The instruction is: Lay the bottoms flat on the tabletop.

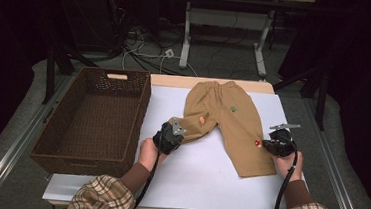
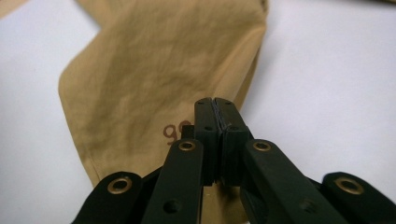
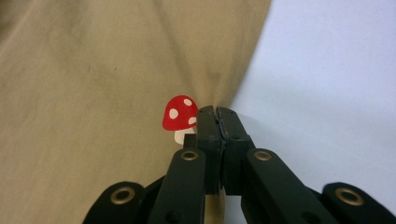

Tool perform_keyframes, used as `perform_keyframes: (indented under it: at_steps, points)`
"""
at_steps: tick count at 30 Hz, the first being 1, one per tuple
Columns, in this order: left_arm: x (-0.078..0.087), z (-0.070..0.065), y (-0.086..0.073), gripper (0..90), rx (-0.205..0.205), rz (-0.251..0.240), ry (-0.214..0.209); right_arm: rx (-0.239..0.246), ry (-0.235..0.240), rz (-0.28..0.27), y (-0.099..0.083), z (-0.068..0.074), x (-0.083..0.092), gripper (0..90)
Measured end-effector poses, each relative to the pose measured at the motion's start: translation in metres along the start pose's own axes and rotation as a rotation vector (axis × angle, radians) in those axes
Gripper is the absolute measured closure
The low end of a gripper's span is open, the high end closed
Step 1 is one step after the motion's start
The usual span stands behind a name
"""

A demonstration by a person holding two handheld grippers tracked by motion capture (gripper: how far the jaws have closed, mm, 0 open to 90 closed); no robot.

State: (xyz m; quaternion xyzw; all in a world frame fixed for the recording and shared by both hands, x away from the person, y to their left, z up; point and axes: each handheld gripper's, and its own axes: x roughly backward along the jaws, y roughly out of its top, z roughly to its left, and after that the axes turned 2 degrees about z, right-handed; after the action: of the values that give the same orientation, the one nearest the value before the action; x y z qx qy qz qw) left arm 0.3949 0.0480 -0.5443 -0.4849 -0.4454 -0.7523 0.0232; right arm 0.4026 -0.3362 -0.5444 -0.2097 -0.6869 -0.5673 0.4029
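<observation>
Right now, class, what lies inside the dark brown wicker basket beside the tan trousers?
The dark brown wicker basket shows only its bare woven floor. Its near wall hides the strip of floor just behind it.

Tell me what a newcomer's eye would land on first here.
Small tan trousers lie spread on the white table, beside a dark wicker basket at its left. The left gripper and right gripper are each shut on an outer leg edge, the right one beside a red mushroom patch.

dark room, grey floor (image 1: 217, 62), tangled cables (image 1: 142, 51).
</observation>
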Motion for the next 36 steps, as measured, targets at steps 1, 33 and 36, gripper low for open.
perform_keyframes:
  at_steps: [1,33,36]
  points:
    - [-0.002,0.001,-0.001,87.5,0.007,0.000,0.002,0.001,0.001,-0.001,0.000,0.000,0.000,88.9]
    - [-0.005,-0.036,0.002,86.9,0.045,0.011,-0.347,-0.008,-0.046,-0.057,-0.001,-0.008,0.008,89.4]
    - [-0.004,-0.037,0.003,84.5,0.040,0.014,-0.333,-0.015,-0.040,-0.040,-0.001,-0.009,0.006,89.0]
